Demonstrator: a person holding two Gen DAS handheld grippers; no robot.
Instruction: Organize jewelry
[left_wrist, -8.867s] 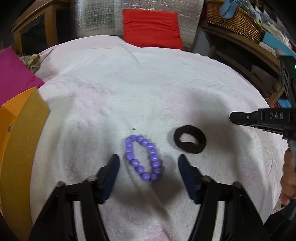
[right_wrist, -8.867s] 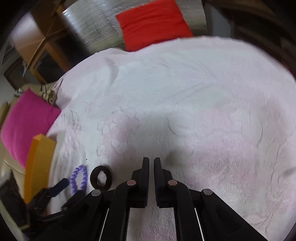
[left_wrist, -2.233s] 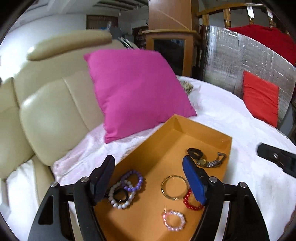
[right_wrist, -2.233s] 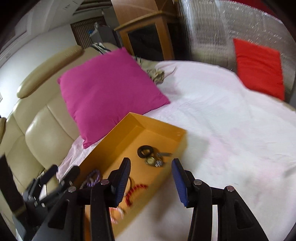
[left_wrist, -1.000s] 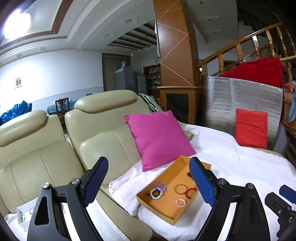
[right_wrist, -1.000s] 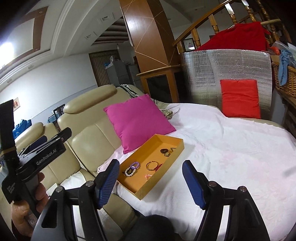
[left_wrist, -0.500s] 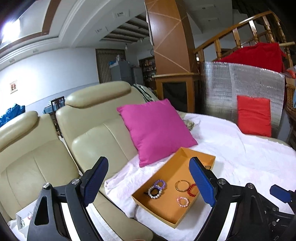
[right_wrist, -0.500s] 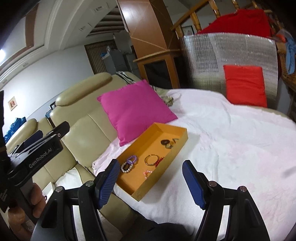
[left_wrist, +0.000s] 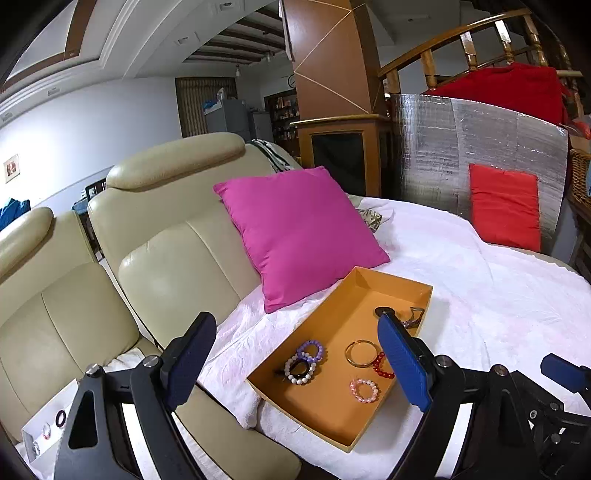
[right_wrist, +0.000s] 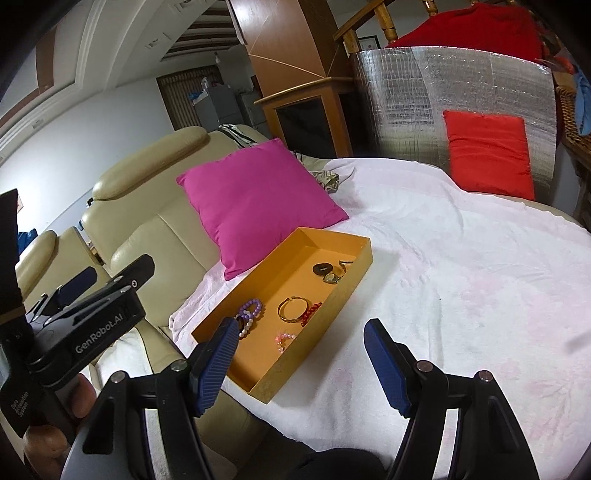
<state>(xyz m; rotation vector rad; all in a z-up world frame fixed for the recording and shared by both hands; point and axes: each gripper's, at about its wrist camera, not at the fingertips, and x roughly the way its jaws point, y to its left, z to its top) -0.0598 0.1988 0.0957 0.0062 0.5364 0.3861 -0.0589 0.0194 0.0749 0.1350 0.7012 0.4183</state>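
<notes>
An orange tray (left_wrist: 332, 424) lies on the white cloth and holds a purple bead bracelet (left_wrist: 311, 350), a white bead bracelet (left_wrist: 300, 373), a gold bangle (left_wrist: 360, 353), a red bead bracelet (left_wrist: 382, 365), a pink bead bracelet (left_wrist: 364, 390) and a dark hair tie (right_wrist: 320, 268). My left gripper (left_wrist: 295, 363) is open and empty, held back above the tray's near end. My right gripper (right_wrist: 299, 360) is open and empty, above the tray's (right_wrist: 354, 273) right edge.
A magenta cushion (left_wrist: 299, 232) leans on a cream leather sofa (left_wrist: 173, 258) behind the tray. A red cushion (left_wrist: 504, 206) and a silver foil panel (left_wrist: 461, 147) stand at the back. The white cloth (right_wrist: 461, 280) spreads to the right. A small white box (left_wrist: 48, 428) sits at lower left.
Both grippers have moved a little closer to the tray since half a second ago. The purple bracelet and black hair tie, on the cloth earlier, lie in the tray.
</notes>
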